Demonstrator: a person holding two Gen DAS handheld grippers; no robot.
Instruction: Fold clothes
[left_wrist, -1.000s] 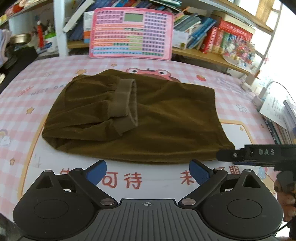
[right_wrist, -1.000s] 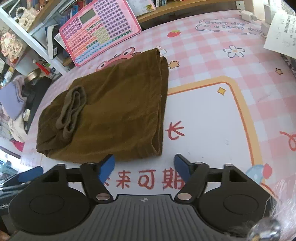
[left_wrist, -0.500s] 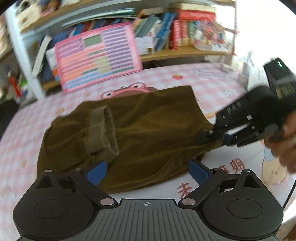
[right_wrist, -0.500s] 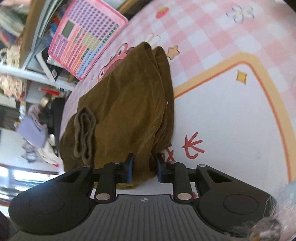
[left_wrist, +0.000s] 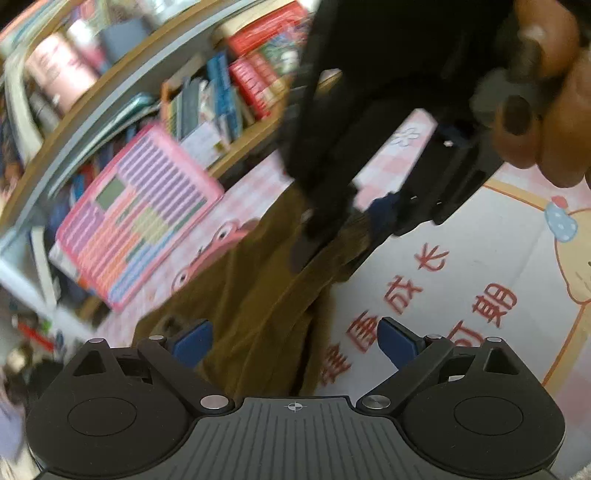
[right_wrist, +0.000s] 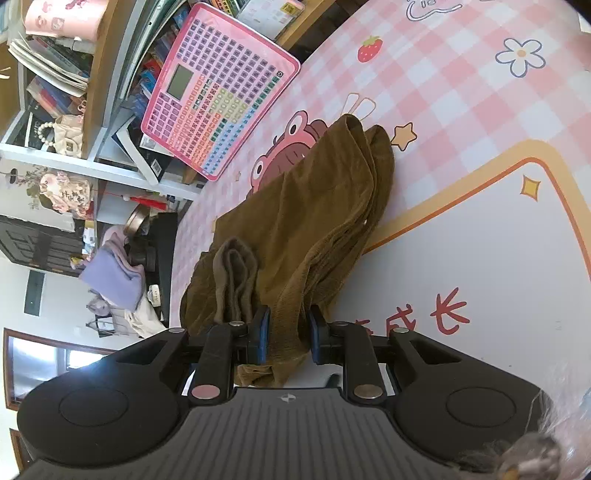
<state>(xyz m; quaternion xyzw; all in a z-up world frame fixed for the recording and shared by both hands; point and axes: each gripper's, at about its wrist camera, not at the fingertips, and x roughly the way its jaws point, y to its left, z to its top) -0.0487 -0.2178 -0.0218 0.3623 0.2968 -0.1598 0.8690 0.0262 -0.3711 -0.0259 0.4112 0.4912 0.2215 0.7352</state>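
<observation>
An olive-brown garment (right_wrist: 306, 221) lies partly folded on the pink checked table mat (right_wrist: 480, 110). My right gripper (right_wrist: 288, 332) is shut on the garment's near right edge and lifts it, so the cloth hangs stretched up from the table; its ribbed cuff (right_wrist: 232, 280) sits to the left. In the left wrist view the garment (left_wrist: 258, 295) runs ahead, and my left gripper (left_wrist: 295, 343) is open above its near edge, holding nothing. The right gripper (left_wrist: 340, 221) appears there, blurred, pinching the cloth's far end.
A pink keyboard toy (right_wrist: 218, 88) leans against the bookshelf (right_wrist: 92, 74) behind the table. Books (left_wrist: 236, 92) fill the shelf. A purple cloth pile (right_wrist: 114, 277) lies off the table's left. The white printed part of the mat (right_wrist: 480, 277) spreads to the right.
My right gripper closed on the garment's right edge and raised it toward the left. My left gripper tilted and moved in over the cloth, still open.
</observation>
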